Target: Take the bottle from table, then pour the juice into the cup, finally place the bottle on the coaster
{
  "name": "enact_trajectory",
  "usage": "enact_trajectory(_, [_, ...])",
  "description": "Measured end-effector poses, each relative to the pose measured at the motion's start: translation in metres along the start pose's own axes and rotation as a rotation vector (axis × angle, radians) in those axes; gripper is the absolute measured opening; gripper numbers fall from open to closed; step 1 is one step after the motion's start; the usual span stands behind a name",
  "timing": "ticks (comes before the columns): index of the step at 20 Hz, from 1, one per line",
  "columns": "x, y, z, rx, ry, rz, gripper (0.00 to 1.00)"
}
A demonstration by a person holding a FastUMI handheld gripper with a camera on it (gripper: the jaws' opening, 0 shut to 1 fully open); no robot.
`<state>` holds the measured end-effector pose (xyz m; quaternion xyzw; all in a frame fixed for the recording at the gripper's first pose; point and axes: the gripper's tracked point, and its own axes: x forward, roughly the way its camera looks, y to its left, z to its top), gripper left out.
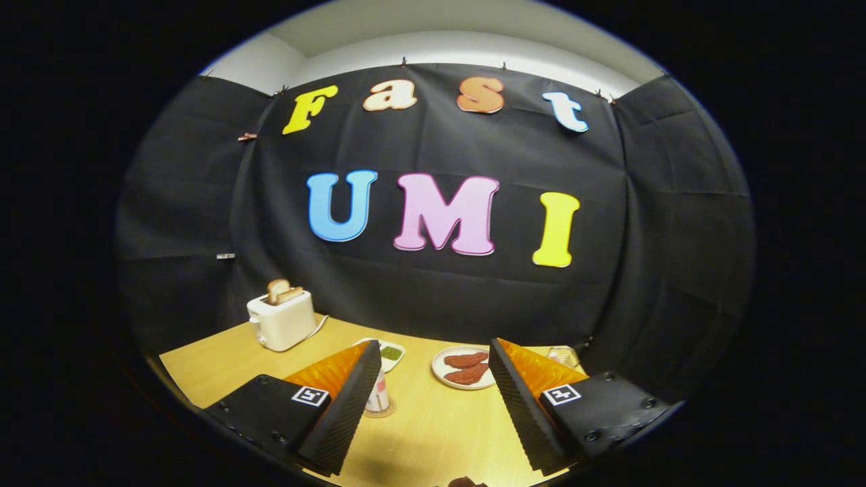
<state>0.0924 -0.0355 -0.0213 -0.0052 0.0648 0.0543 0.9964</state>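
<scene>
My gripper [433, 343] is open above the wooden table [433, 426], and nothing lies between its fingers. Right behind the left finger, a small white and pink container [379, 396] that looks like the bottle stands upright on a round coaster [382, 411]. The finger hides most of it. A clear glass cup [563, 354] sits on the table just beyond the right finger's tip, near the booth wall.
A white toaster [282, 319] holding toast stands at the far left by the wall. Beyond the fingers lie a small dish of green food [392, 352] and a plate of red meat slices [465, 368]. Something dark [467, 481] shows at the near table edge.
</scene>
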Motion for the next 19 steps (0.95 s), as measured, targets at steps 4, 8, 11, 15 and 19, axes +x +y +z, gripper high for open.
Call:
enact_trajectory(4, [-0.044,-0.030,0.025,0.048,-0.046,-0.092,0.98])
enact_trajectory(8, [-0.094,-0.056,0.024,0.038,-0.063,-0.171,0.98])
enact_trajectory(11, [-0.125,-0.069,0.014,0.039,-0.039,-0.210,0.98])
enact_trajectory(15, [-0.148,-0.078,0.006,0.048,-0.037,-0.246,0.98])
enact_trajectory(19, [-0.147,-0.068,0.006,0.079,-0.041,-0.228,0.98])
